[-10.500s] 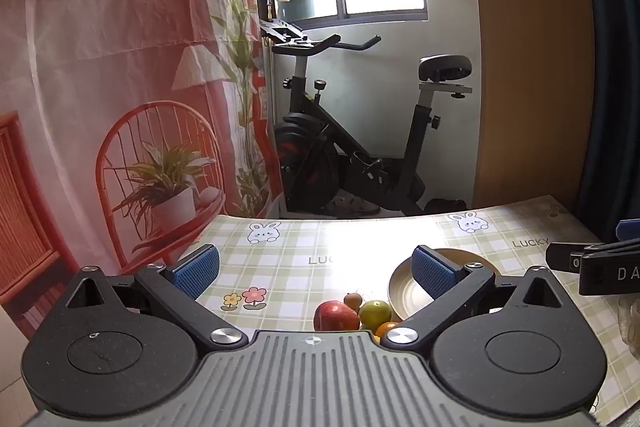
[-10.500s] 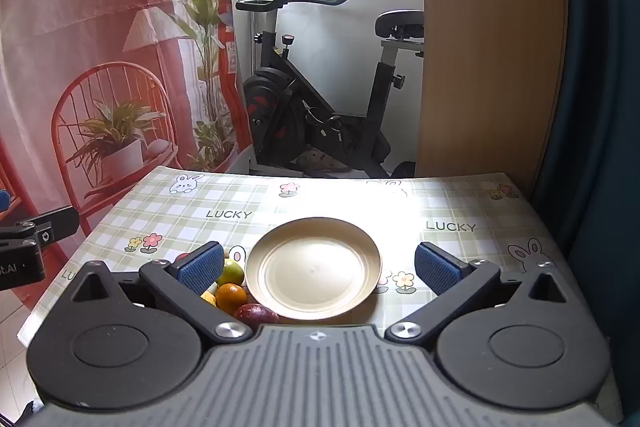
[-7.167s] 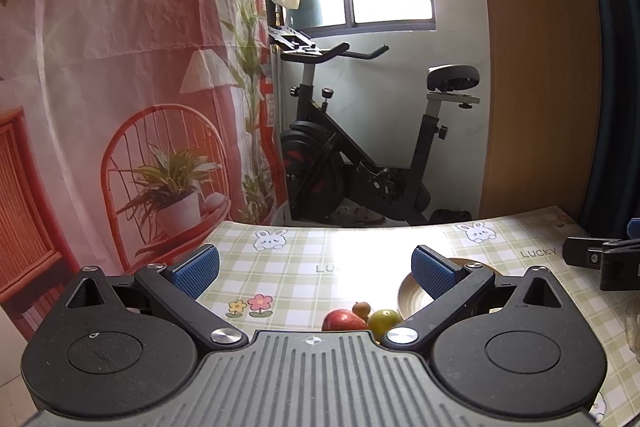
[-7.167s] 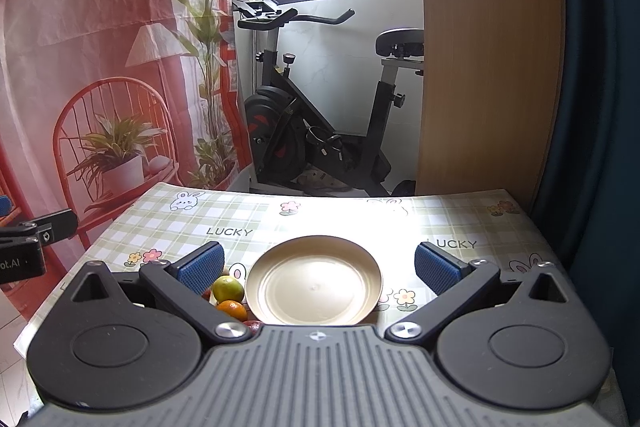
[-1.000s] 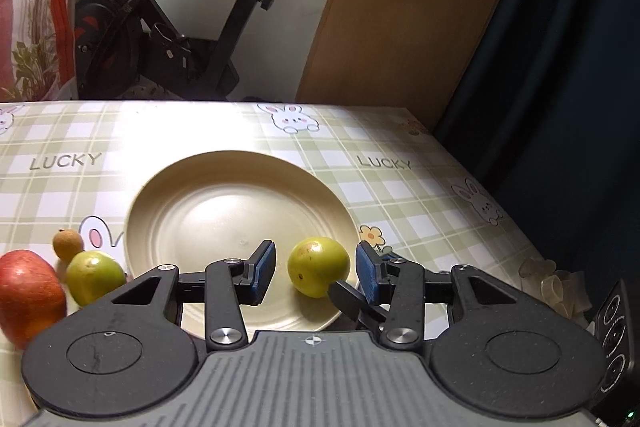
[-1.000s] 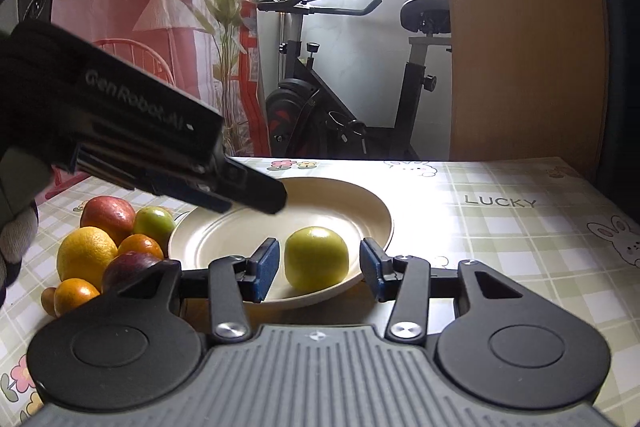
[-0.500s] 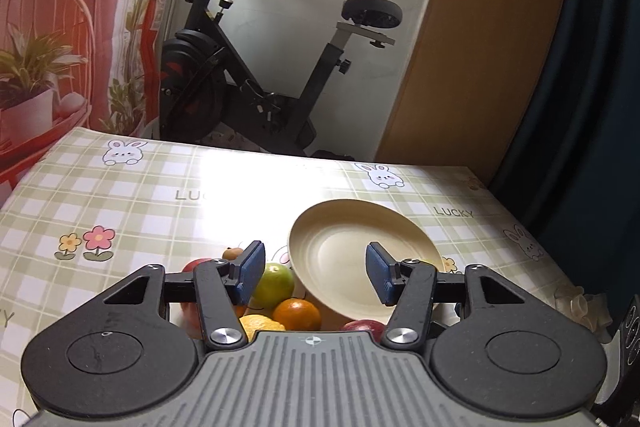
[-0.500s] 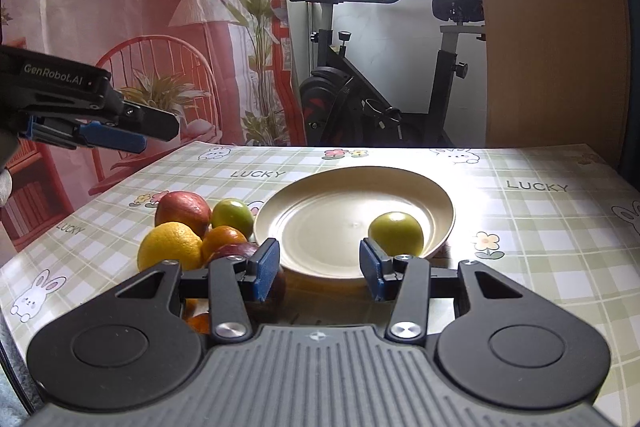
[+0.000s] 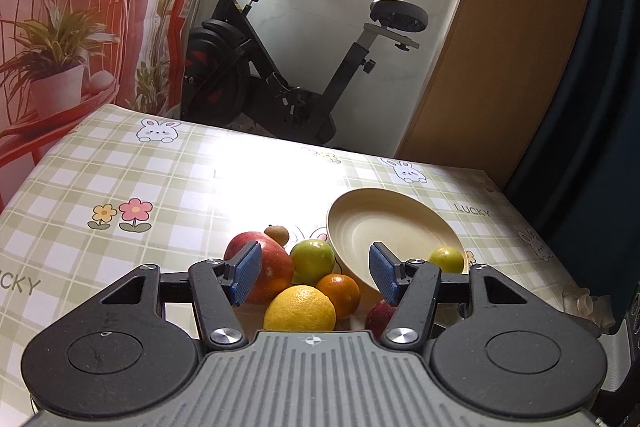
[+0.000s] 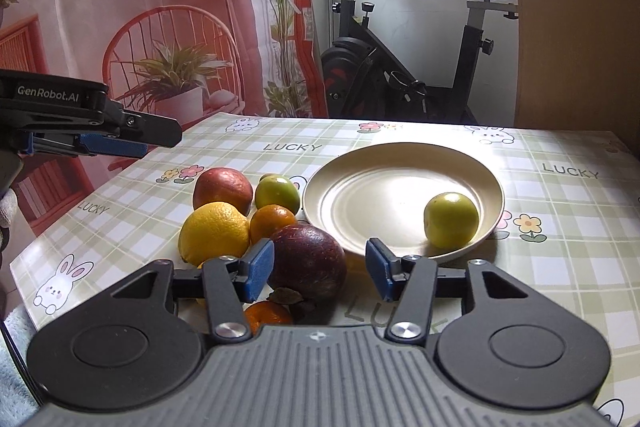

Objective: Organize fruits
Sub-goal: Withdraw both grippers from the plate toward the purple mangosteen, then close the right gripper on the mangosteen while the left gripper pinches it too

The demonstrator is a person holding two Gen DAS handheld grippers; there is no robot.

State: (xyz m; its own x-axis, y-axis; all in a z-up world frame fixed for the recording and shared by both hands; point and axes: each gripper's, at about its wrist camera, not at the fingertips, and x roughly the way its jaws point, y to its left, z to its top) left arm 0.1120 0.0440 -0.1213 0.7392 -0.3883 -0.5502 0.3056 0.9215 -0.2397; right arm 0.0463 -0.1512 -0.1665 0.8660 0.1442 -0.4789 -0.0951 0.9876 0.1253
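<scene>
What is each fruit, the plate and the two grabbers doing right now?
plate: flat on the table, holding one fruit.
green fruit: on the plate, near its right rim.
purple fruit: on the table, in front of the right gripper.
yellow citrus: on the table, in the pile.
red apple: on the table, in the pile.
left gripper: open, empty.
right gripper: open, empty.

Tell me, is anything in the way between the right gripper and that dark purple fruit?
Nothing visible is. The right gripper is open, and the dark purple fruit sits right in front of its fingers, partly between them. The small orange and yellow citrus crowd its left side, and the plate is close on its right.
</scene>
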